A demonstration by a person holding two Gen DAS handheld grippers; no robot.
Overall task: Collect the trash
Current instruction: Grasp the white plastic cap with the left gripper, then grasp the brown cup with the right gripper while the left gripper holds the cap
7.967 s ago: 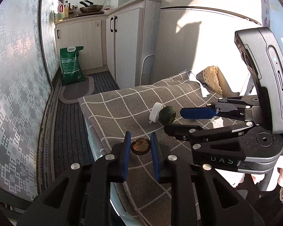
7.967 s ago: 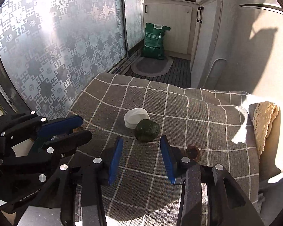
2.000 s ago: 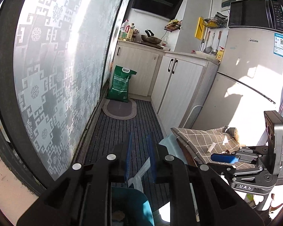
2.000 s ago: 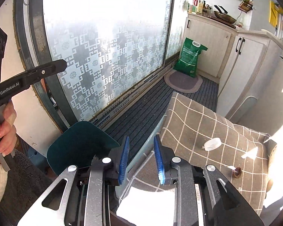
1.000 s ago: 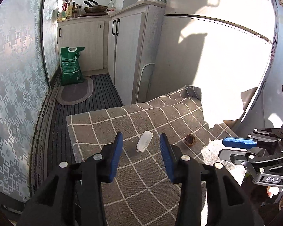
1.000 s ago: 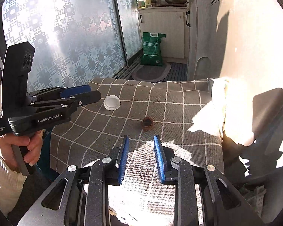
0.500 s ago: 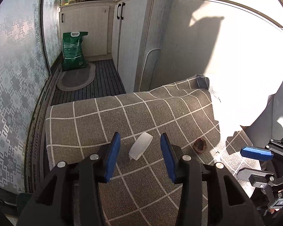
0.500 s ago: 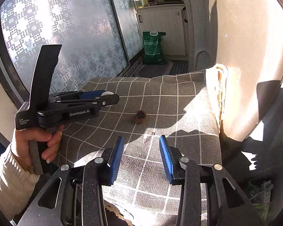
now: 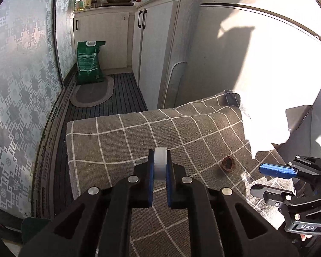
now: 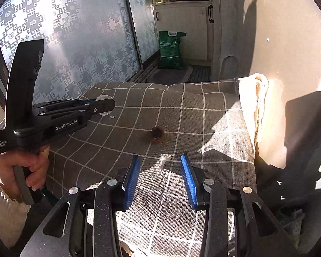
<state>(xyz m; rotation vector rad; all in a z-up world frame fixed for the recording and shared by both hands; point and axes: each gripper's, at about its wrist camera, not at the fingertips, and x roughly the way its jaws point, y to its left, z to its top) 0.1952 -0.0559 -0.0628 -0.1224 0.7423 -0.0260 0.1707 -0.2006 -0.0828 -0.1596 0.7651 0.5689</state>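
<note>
1. Left wrist view: the left gripper [image 9: 159, 167] has its jaws pinching a small white plastic cup [image 9: 160, 162], held on edge between the blue pads at 6 o'clock, over the checked cloth [image 9: 122, 141] covering the surface.
2. Right wrist view: the right gripper [image 10: 159, 180] has its jaws spread wide with nothing between them, low at 6 o'clock over the near edge of the cloth.
3. Only the right view shows the person's left hand [image 10: 21, 167] round the handle at 8 o'clock, and a small white scrap [image 10: 164, 162] lying on the cloth just ahead of the spread jaws.
4. A brown nut shell [image 10: 157, 134] lies on the cloth near the middle, apart from both grippers; the left view shows it at 4 o'clock.
5. In the right view the left gripper's arm covers most of the cup.
6. Beyond the surface stand a green bag [image 9: 88, 63] on the floor, an oval mat [image 9: 92, 92] and pale cabinets [image 9: 152, 42] at 12 o'clock.
</note>
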